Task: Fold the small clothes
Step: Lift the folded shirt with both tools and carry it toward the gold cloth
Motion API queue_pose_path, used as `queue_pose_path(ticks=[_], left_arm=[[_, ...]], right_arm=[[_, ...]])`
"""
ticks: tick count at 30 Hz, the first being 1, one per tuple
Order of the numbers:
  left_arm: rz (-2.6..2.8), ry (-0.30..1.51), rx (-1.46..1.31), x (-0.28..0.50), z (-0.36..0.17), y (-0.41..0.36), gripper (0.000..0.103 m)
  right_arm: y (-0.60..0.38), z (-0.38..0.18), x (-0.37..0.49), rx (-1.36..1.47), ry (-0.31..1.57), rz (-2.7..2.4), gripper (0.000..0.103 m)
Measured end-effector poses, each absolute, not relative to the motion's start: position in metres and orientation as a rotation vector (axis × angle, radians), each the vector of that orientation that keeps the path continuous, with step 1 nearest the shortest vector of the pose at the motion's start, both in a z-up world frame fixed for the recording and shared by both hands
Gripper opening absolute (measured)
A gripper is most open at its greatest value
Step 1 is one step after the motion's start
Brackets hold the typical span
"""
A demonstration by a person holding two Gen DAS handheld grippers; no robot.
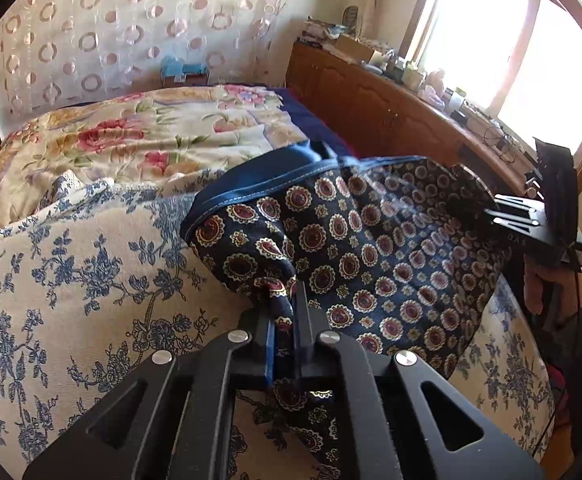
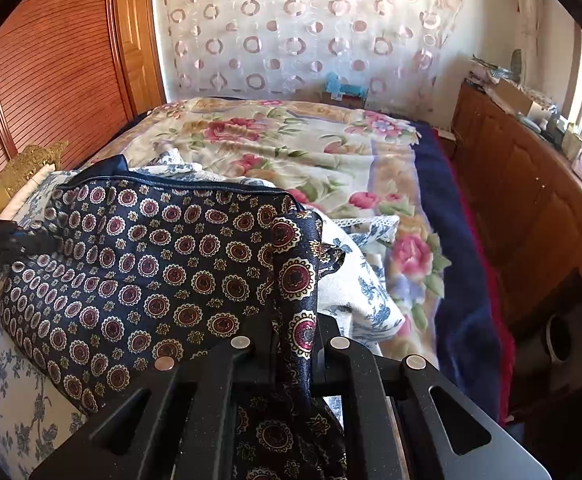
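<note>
**A:** Logging claw state first. What did each one have?

**B:** My left claw [image 1: 287, 316] was clamped down on a bunched corner of the patterned shorts [image 1: 371, 248]; its fingers were pressed nearly together with the cloth pinched between them. My right claw [image 2: 291, 344] was closed the same way on the opposite corner of the shorts [image 2: 163, 264], with fabric trailing down between the fingers.

**A:** And the garment's position?

**B:** It hung stretched between my two claws, above the blue-floral cloth [image 1: 71, 280] that covered the near end of the bed. The dark blue waistband [image 1: 259, 188] ran along the upper edge, on the side away from me. The lower part sagged toward the blue-floral cloth; I could not tell whether it touched.

**A:** Could each camera see the other claw?

**B:** Yes. From the left wrist view, the right claw [image 1: 519, 216] sat at the far right edge of the fabric, with my hand [image 1: 543, 288] under it. From the right wrist view, the left claw [image 2: 7, 244] showed at the left border.

**A:** Surroundings?

**B:** A rose-print bedspread [image 2: 291, 152] lay beyond the blue-floral cloth. A wooden counter [image 1: 391, 100] with clutter ran along the window [image 1: 511, 40] side. A curtain with ring pattern [image 2: 311, 32] hung behind the bed, with a wooden wardrobe [image 2: 59, 60] to its left.
</note>
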State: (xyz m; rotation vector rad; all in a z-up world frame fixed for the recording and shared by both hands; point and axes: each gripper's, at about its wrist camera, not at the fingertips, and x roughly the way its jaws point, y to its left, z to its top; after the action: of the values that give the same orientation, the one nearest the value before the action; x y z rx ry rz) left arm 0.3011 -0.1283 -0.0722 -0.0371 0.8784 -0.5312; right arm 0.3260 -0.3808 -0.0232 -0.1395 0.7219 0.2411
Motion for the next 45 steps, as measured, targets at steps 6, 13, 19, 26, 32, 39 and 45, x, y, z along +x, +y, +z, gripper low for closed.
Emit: queue_pose_path(ticks=[6, 13, 19, 26, 32, 39, 45], left_arm=[[-0.535, 0.843, -0.033, 0.299, -0.059, -0.129, 0.007], [-0.539, 0.822, -0.057, 0.299, -0.057, -0.128, 0.006], [-0.575, 0.762, -0.092, 0.291, -0.036, -0.125, 0.006], [-0.560, 0.676, -0.117, 0.272, -0.001, -0.099, 0.006], [-0.467, 0.614, -0.124, 0.248, 0.021, -0.042, 0.006], [-0.292, 0.562, -0.140, 0.209, 0.034, 0.054, 0.006], [-0.139, 0.517, -0.181, 0.182, 0.036, 0.132, 0.006]], right_arm=[[-0.371, -0.020, 0.317, -0.186, 0.701, 0.202, 0.010], [-0.364, -0.008, 0.302, -0.213, 0.608, 0.210, 0.007], [-0.357, 0.015, 0.281, -0.202, 0.517, 0.214, 0.006], [-0.323, 0.039, 0.265, -0.244, 0.459, 0.264, 0.006], [-0.264, 0.057, 0.259, -0.282, 0.408, 0.364, 0.006], [-0.153, 0.068, 0.269, -0.350, 0.364, 0.520, 0.006], [-0.043, 0.083, 0.292, -0.446, 0.326, 0.636, 0.006]])
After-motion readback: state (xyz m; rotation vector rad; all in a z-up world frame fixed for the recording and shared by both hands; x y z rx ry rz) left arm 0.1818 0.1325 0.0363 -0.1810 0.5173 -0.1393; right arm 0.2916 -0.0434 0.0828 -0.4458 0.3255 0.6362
